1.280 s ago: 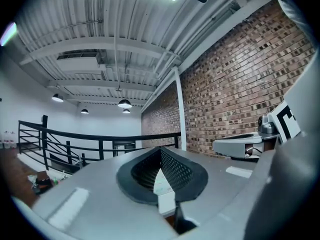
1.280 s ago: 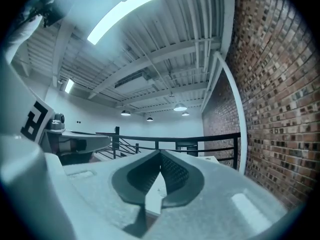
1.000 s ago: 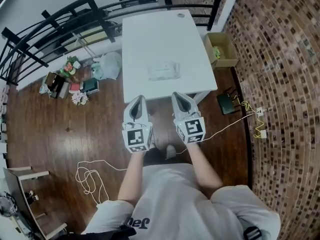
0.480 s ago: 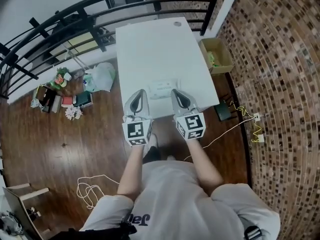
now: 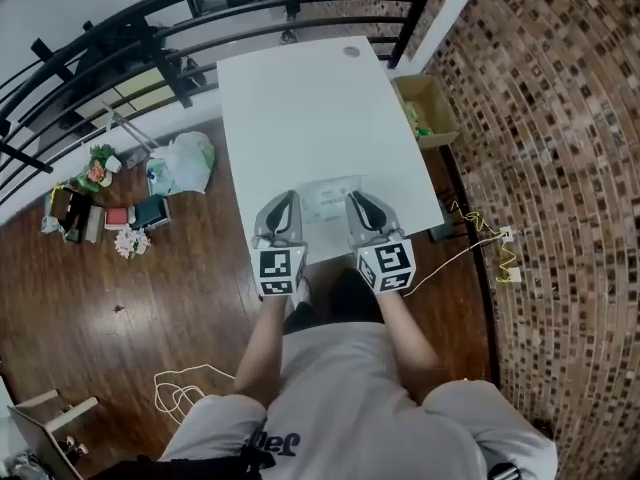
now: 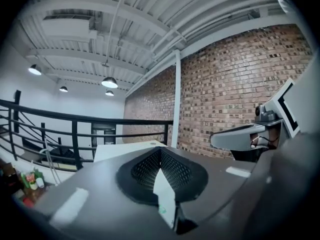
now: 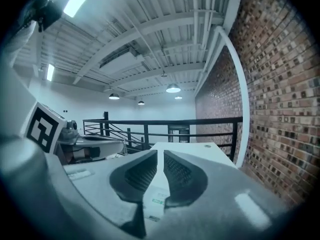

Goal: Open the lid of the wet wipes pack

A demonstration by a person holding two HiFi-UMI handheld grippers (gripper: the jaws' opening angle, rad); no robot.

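The wet wipes pack [image 5: 330, 200] is a pale, flat packet lying near the front edge of the white table [image 5: 300, 98]. My left gripper [image 5: 290, 196] hovers at the pack's left end and my right gripper [image 5: 352, 198] at its right end. In the left gripper view the left gripper [image 6: 160, 150] has its tips meeting, shut on nothing, and the pack [image 6: 165, 194] shows below them. The right gripper [image 7: 160, 151] has a narrow gap; its jaws have just been opening, with nothing between them. The pack [image 7: 156, 199] shows under them. The lid cannot be made out.
An open cardboard box [image 5: 425, 108] stands on the floor right of the table, by the brick wall [image 5: 560, 168]. A black railing [image 5: 150, 18] runs behind. A plastic bag [image 5: 185, 158], books and flowers [image 5: 95, 203] lie on the floor at left. A white cable [image 5: 185, 393] trails beside the person.
Both grippers have moved forward from short of the table to over its front edge, one at each end of the pack. The table now sits closer in the head view.
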